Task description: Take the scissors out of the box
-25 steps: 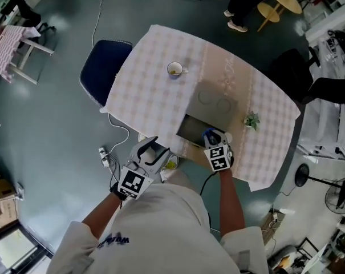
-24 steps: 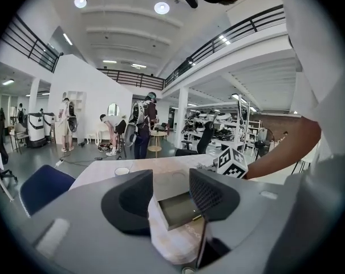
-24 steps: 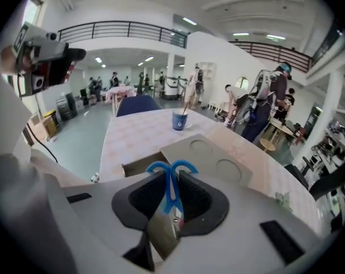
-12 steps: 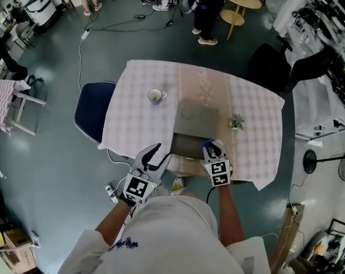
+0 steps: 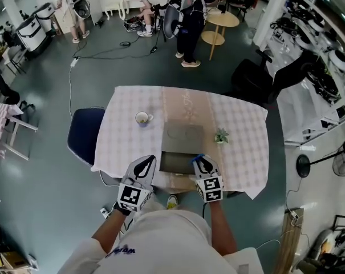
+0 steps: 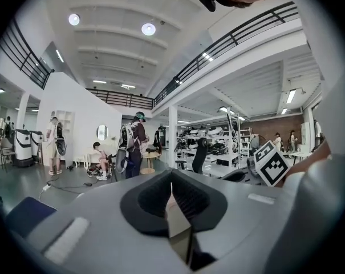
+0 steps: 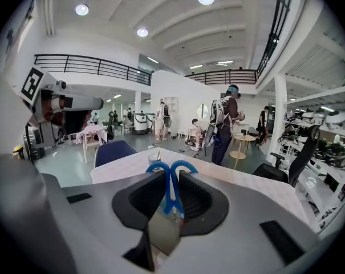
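Observation:
Blue-handled scissors [image 7: 170, 201] stand gripped between the jaws of my right gripper [image 7: 171, 180], their two handle loops poking out past the fingertips. In the head view that right gripper [image 5: 200, 162] hovers over the near edge of the open grey box [image 5: 183, 137], with a bit of blue from the scissors [image 5: 197, 157] at its tip. My left gripper [image 5: 146, 163] hangs off the table's near edge, left of the box, shut with nothing in it. The left gripper view shows the left gripper [image 6: 171, 188] with its pads together, looking out level across the hall.
The table with the checked cloth [image 5: 129, 144] carries a white cup [image 5: 142, 117] at the left and a small green plant [image 5: 220, 136] right of the box. A dark blue chair [image 5: 84, 135] stands at the table's left. People stand far behind.
The left gripper's jaws, open a second ago, have come together. Both grippers have lifted, the right one with the scissors, and the table now looks smaller and farther off in the head view.

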Action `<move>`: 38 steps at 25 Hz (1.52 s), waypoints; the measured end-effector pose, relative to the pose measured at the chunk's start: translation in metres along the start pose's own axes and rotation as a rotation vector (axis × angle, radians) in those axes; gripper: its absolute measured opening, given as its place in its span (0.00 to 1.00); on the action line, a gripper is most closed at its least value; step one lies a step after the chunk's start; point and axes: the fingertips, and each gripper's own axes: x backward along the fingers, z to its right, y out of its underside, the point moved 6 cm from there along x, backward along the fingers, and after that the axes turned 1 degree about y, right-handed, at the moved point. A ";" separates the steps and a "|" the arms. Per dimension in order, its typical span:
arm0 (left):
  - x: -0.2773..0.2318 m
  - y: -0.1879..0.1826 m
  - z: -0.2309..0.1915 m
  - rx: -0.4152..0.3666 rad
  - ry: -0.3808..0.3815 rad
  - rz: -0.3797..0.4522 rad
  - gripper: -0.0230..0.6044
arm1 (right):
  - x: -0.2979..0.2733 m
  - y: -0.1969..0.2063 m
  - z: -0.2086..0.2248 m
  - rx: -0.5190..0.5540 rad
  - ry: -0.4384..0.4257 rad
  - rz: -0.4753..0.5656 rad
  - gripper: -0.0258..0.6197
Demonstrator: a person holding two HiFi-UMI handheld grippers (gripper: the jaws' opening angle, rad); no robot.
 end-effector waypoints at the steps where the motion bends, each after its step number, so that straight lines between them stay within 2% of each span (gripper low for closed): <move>1: 0.000 -0.003 0.000 -0.004 0.001 0.006 0.05 | 0.004 -0.004 0.001 -0.008 0.004 0.011 0.16; 5: -0.004 -0.011 0.004 -0.013 0.008 0.029 0.04 | 0.019 -0.014 0.011 -0.030 0.019 0.046 0.16; 11: -0.001 -0.016 0.005 0.011 -0.009 0.025 0.04 | 0.043 -0.031 0.019 -0.056 0.037 0.099 0.16; 21: -0.015 -0.036 0.005 0.019 -0.041 0.058 0.04 | 0.075 -0.091 0.027 -0.050 0.066 0.235 0.16; 27: -0.023 -0.060 0.009 0.008 -0.032 0.101 0.04 | 0.092 -0.120 0.031 -0.069 0.066 0.297 0.16; 35: -0.029 -0.072 0.013 -0.019 -0.028 0.119 0.04 | 0.100 -0.137 0.031 -0.067 0.065 0.341 0.16; 38: -0.027 -0.075 0.011 -0.007 -0.037 0.132 0.04 | 0.101 -0.139 0.030 -0.069 0.063 0.350 0.16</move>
